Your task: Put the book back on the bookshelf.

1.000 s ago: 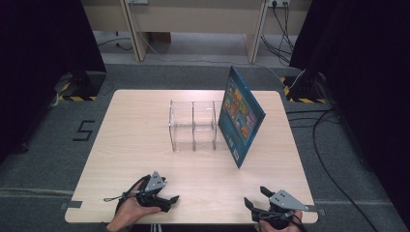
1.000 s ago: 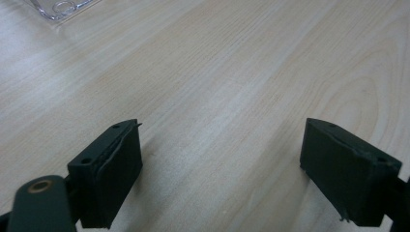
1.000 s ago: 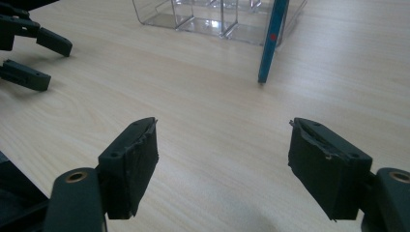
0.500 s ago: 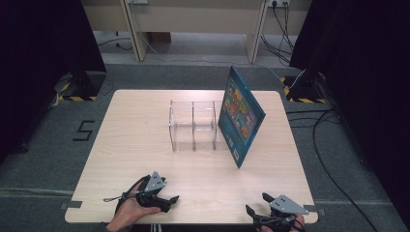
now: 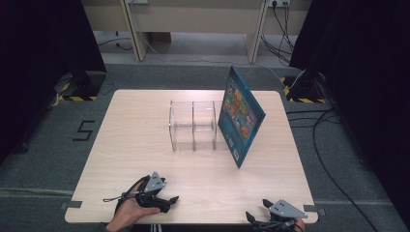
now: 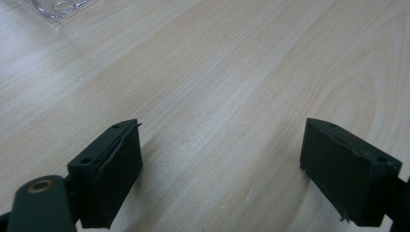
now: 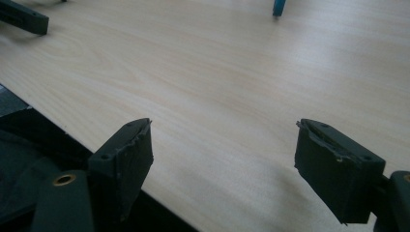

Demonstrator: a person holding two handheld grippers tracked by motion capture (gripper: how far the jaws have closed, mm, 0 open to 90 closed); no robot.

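A blue picture book [image 5: 241, 114] stands tilted on the table, leaning against the right side of a clear acrylic rack [image 5: 192, 125] with two compartments. My left gripper [image 5: 169, 202] rests at the table's near left edge, jaws wide apart with bare wood between them [image 6: 220, 169]. At the near right edge my right gripper [image 5: 256, 221] is open too, nothing between its jaws [image 7: 222, 169]. A corner of the rack [image 6: 58, 7] and the book's lower corner [image 7: 279, 7] appear at the top of the gripper views.
The light wooden table [image 5: 140, 140] has wide bare room in front of the rack. Cables [image 5: 333, 159] trail on the grey floor at the right. The other gripper's jaw [image 7: 24, 18] lies far left in the right gripper view.
My right gripper has drawn back toward the table's near edge. The left gripper, book and rack have stayed put.
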